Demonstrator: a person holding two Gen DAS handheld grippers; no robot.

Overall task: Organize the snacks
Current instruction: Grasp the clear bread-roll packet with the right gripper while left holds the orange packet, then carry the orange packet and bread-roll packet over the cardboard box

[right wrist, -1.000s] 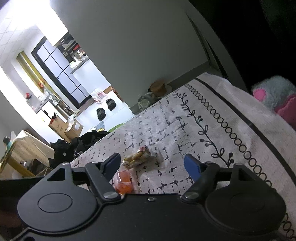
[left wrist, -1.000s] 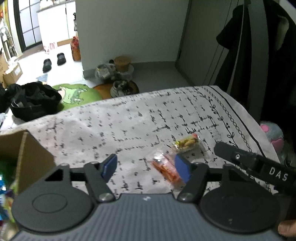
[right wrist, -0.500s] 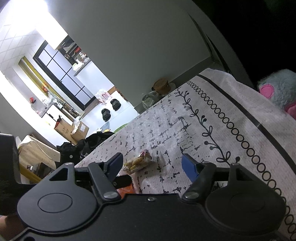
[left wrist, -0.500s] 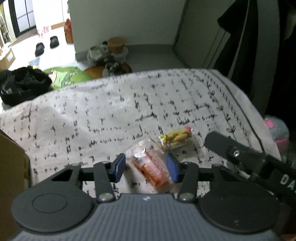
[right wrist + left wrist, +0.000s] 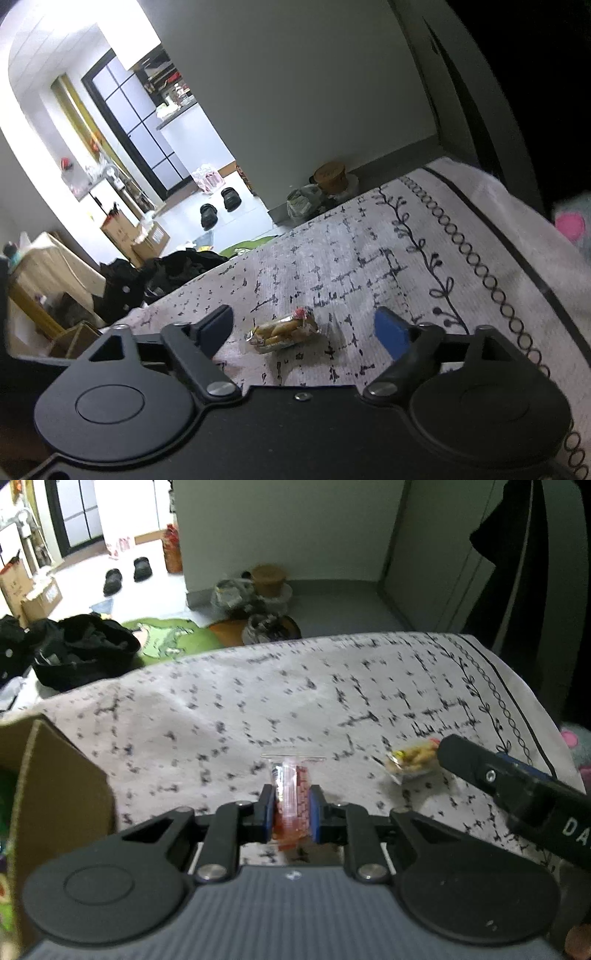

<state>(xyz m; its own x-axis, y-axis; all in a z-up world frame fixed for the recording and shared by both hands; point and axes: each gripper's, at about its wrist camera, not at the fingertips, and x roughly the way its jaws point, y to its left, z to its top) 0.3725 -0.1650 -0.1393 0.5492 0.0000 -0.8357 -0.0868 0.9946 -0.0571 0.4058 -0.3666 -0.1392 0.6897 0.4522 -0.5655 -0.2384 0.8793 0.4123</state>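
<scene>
In the left wrist view my left gripper (image 5: 291, 814) is closing, and its blue pads press both sides of a clear packet of orange-red snacks (image 5: 291, 794) over the patterned tablecloth (image 5: 258, 701). A second clear packet of yellow snacks (image 5: 412, 762) lies to the right, partly behind the other gripper's black finger (image 5: 491, 775). In the right wrist view my right gripper (image 5: 306, 326) is opening, its fingers wide on either side of that yellow snack packet (image 5: 282, 330), not touching it.
A cardboard box (image 5: 55, 794) with colourful contents stands at the left edge of the table. Beyond the table's far edge the floor holds a black bag (image 5: 81, 650), a green mat (image 5: 170, 637), shoes and pots. A pink plush toy (image 5: 570, 227) lies off the right edge.
My left gripper moved onto the orange-red packet and closed on it. My right gripper shifted so the yellow packet sits between its fingers, and its jaws spread wider.
</scene>
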